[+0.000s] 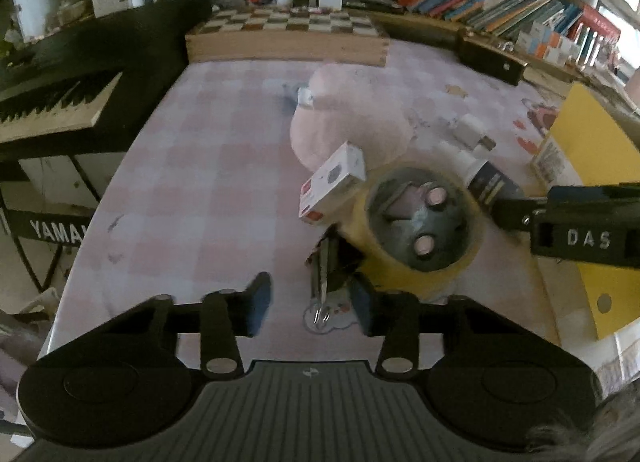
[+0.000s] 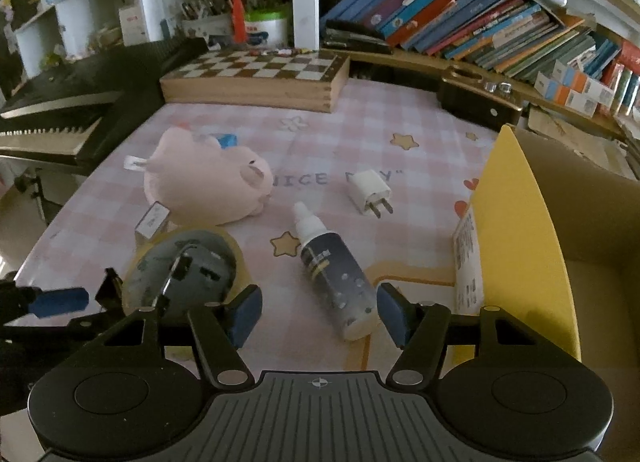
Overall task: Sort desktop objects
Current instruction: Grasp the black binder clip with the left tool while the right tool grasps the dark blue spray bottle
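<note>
My left gripper [image 1: 310,304] is open just above the table, with a black binder clip [image 1: 326,266] lying between its fingertips, nearer the right finger. A yellow tape roll [image 1: 416,229] with a grey core stands right of the clip, and a small white box [image 1: 334,185] leans against it. My right gripper [image 2: 318,312] is open around the base of a lying spray bottle [image 2: 334,274]. A pink plush [image 2: 208,177] and a white charger plug [image 2: 370,191] lie further back. The tape roll also shows in the right wrist view [image 2: 188,266].
A yellow cardboard box [image 2: 520,229] stands open at the right table edge. A wooden chessboard box [image 2: 256,79] sits at the back, a keyboard [image 2: 52,125] stands off the left edge, and bookshelves [image 2: 480,21] run behind. The right gripper's arm [image 1: 580,229] reaches in by the tape roll.
</note>
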### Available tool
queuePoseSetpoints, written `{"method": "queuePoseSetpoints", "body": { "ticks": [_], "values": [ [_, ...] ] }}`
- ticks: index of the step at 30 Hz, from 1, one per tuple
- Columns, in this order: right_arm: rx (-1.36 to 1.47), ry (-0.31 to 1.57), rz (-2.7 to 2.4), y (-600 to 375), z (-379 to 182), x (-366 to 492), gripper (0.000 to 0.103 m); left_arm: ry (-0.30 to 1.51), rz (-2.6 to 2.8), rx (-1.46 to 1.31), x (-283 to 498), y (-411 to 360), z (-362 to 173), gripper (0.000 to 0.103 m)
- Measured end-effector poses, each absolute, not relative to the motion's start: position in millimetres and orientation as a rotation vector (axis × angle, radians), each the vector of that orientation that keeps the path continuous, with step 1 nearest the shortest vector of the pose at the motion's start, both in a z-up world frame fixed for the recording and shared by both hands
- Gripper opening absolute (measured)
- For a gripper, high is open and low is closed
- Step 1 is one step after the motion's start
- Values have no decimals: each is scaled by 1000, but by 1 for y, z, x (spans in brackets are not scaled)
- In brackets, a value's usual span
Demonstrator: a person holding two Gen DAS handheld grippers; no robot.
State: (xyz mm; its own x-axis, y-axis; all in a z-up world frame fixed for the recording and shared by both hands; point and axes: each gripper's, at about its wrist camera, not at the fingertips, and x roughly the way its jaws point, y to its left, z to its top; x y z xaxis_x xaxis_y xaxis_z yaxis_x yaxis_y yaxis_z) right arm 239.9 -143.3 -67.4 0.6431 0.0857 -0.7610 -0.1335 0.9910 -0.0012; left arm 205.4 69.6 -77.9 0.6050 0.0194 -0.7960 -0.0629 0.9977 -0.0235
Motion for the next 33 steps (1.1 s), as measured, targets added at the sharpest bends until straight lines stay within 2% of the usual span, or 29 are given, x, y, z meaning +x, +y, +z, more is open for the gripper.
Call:
{"method": "queuePoseSetpoints", "body": {
  "ticks": [6,8,9,13,21,23,25,30,33],
  "values": [
    [-60,896,127,-142,-75,256,64,928,52,-70,213,76,-82,29],
    [-58,904,123,-142,-78,261,64,923,38,-69,215,75,-82,21],
    [-59,908,117,-143,-79,264,64,921,28,-68,216,75,-82,14],
    [-61,921,106,-144,-83,271,64,900,-1,-66,216,75,-79,2],
    [-42,926,96,-146,-87,280,63,869,20,-131,214,90,-69,1],
    [-29,925,84,-148,-86,280,61,847,44,-185,210,99,-66,1],
    [-20,914,71,-151,-84,281,49,826,60,-209,207,105,-61,1],
    [-60,978,120,-142,-94,282,32,809,67,-236,203,109,-57,1],
    [-65,992,138,-136,-99,283,33,808,61,-242,202,108,-57,1]
  ]
}}
